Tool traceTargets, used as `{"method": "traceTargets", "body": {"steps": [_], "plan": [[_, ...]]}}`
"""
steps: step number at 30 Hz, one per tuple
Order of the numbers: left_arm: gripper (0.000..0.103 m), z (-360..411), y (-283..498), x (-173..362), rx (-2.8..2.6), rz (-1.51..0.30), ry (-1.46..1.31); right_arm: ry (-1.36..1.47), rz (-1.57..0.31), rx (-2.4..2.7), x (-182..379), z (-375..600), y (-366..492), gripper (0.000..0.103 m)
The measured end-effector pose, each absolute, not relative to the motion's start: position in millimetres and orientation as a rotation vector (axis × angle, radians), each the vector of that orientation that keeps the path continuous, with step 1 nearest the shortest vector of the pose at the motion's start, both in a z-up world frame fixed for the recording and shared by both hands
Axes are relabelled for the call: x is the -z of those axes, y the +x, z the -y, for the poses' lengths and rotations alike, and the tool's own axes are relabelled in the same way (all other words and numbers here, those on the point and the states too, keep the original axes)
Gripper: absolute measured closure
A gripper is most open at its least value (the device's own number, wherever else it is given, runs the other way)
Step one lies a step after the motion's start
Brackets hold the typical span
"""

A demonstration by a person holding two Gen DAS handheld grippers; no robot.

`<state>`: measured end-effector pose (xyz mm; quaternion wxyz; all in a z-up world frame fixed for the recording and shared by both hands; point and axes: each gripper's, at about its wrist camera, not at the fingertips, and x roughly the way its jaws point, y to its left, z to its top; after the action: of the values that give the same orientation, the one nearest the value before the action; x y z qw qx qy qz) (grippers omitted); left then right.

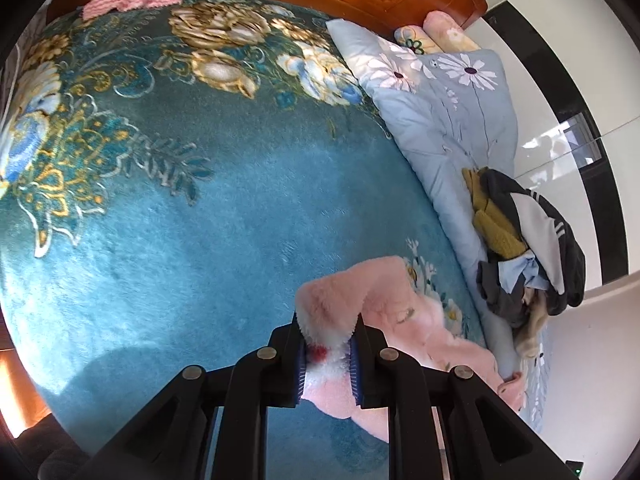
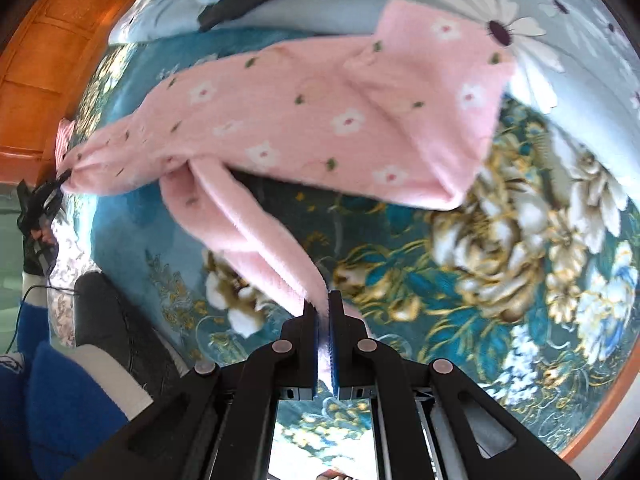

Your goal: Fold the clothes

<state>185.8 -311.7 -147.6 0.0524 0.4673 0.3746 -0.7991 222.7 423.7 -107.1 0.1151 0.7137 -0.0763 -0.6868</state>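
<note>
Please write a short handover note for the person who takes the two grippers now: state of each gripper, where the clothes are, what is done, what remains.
Left gripper: shut on a bunched fluffy end of the pink garment.
Right gripper: shut on a narrow strip of it.
The garment hangs stretched above the blue floral blanket. Unfolded clothes pile lies on the light blue quilt.
Done: garment picked up. Left: lay it flat, fold it, then the pile.

We hold our left gripper (image 1: 328, 344) at the bottom centre of its view, angled downward, its blue-padded jaws clamped on a thick bunch of pink fleece garment (image 1: 352, 292). Our right gripper (image 2: 323, 316), bottom centre of its frame, points steeply down, jaws nearly together, pinching a thin strip of the same fleece.
</note>
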Motion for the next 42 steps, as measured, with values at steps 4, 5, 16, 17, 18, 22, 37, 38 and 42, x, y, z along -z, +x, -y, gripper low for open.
{"method": "traceTargets", "body": {"steps": [4, 5, 16, 17, 18, 22, 37, 38, 42], "plan": [[0.085, 317, 176, 152, 2.404, -1.120, 1.421, 2.190, 0.152, 2.199, 132, -444, 202, 0.099], [0.085, 316, 173, 155, 2.396, -1.111, 1.432, 2.212, 0.152, 2.236, 140, -448, 196, 0.098], [0.085, 308, 151, 163, 2.357, -1.093, 1.485, 2.198, -0.274, 2.460, 141, -407, 175, 0.050], [0.085, 306, 151, 164, 2.353, -1.098, 1.486, 2.138, -0.266, 2.468, 135, -393, 179, 0.049], [0.085, 305, 150, 165, 2.349, -1.104, 1.485, 2.078, -0.258, 2.475, 128, -379, 182, 0.049], [0.084, 297, 150, 170, 2.333, -1.125, 1.498, 1.911, -0.252, 2.296, 138, -298, 202, 0.046], [0.084, 300, 176, 182, 2.297, -1.236, 1.472, 1.953, -0.696, 2.049, 229, -213, 212, 0.077], [0.084, 301, 177, 183, 2.294, -1.244, 1.472, 1.973, -0.701, 2.057, 227, -218, 209, 0.095], [0.084, 307, 179, 185, 2.298, -1.254, 1.475, 2.052, -0.572, 2.051, 204, -245, 197, 0.097]]}}
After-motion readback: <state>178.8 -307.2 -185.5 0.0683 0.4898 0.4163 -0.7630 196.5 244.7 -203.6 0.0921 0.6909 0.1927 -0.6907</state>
